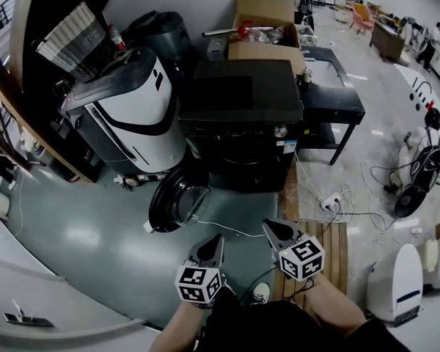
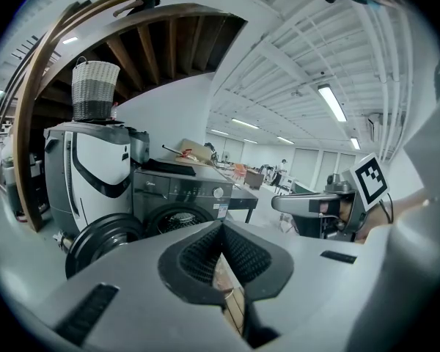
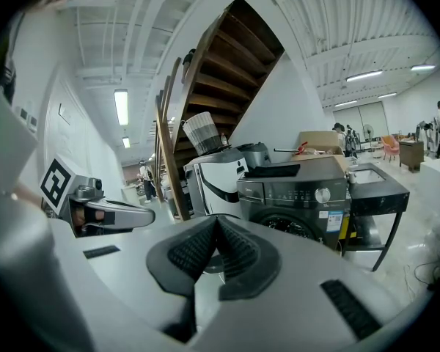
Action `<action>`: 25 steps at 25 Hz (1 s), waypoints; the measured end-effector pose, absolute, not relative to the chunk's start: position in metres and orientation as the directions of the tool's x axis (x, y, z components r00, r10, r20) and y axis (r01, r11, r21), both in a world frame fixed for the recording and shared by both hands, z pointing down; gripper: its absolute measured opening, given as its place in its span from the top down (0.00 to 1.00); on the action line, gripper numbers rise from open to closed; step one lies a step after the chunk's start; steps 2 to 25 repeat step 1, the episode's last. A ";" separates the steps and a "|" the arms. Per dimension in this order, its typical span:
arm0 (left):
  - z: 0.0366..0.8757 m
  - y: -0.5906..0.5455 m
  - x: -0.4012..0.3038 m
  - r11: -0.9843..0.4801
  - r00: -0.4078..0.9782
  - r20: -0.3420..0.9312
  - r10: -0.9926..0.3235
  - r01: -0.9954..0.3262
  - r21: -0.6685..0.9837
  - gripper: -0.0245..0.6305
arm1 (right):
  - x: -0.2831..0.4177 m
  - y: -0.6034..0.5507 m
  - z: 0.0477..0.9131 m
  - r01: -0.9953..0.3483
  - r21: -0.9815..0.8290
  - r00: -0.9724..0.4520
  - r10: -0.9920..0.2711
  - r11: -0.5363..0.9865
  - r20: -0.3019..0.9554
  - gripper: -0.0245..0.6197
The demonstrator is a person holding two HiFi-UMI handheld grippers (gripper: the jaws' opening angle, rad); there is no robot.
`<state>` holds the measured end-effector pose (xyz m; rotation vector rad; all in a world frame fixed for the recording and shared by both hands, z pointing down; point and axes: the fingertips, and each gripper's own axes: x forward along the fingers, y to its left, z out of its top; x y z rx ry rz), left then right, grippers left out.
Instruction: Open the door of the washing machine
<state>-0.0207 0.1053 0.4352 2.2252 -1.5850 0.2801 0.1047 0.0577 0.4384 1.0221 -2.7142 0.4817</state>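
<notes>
Two grippers, left (image 1: pixel 215 244) & right (image 1: pixel 273 228), have jaws shut tight w/ nothing in them, well back from the black washing machine (image 1: pixel 242 116), whose round door (image 1: pixel 172 200) already hangs wide open at its front, so the job looks done.

text read with certainty: none | washing machine (image 2: pixel 180 194) panel, upper left: small pale brand mark, too small to read | blue-white sticker (image 3: pixel 335 221) on its front: print illegible | left marker cube (image 1: pixel 199 283), right marker cube (image 1: pixel 302 257): black-white square codes, no letters
</notes>
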 end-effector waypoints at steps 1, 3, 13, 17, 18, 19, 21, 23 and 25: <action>0.436 0.106 -0.021 -0.282 0.339 0.381 -0.860 -0.939 0.198 0.93 | 0.105 0.058 0.439 -0.668 -0.230 -0.741 -0.603 0.708 0.297 0.94; 0.436 0.106 -0.021 -0.282 0.339 0.381 -0.860 -0.939 0.198 0.93 | 0.105 0.058 0.439 -0.668 -0.230 -0.741 -0.603 0.708 0.297 0.94; 0.436 0.106 -0.021 -0.282 0.339 0.381 -0.860 -0.939 0.198 0.93 | 0.105 0.058 0.439 -0.668 -0.230 -0.741 -0.603 0.708 0.297 0.94; 0.436 0.106 -0.021 -0.282 0.339 0.381 -0.860 -0.939 0.198 0.93 | 0.105 0.058 0.439 -0.668 -0.230 -0.741 -0.603 0.708 0.297 0.94; 0.436 0.106 -0.021 -0.282 0.339 0.381 -0.860 -0.939 0.198 0.93 | 0.105 0.058 0.439 -0.668 -0.230 -0.741 -0.603 0.708 0.297 0.94; 0.436 0.106 -0.021 -0.282 0.339 0.381 -0.860 -0.939 0.198 0.93 | 0.105 0.058 0.439 -0.668 -0.230 -0.741 -0.603 0.708 0.297 0.94; 0.436 0.106 -0.021 -0.282 0.339 0.381 -0.860 -0.939 0.198 0.93 | 0.105 0.058 0.439 -0.668 -0.230 -0.741 -0.603 0.708 0.297 0.94; 0.436 0.106 -0.021 -0.282 0.339 0.381 -0.860 -0.939 0.198 0.93 | 0.105 0.058 0.439 -0.668 -0.230 -0.741 -0.603 0.708 0.297 0.94; 0.436 0.106 -0.021 -0.282 0.339 0.381 -0.860 -0.939 0.198 0.93 | 0.105 0.058 0.439 -0.668 -0.230 -0.741 -0.603 0.708 0.297 0.94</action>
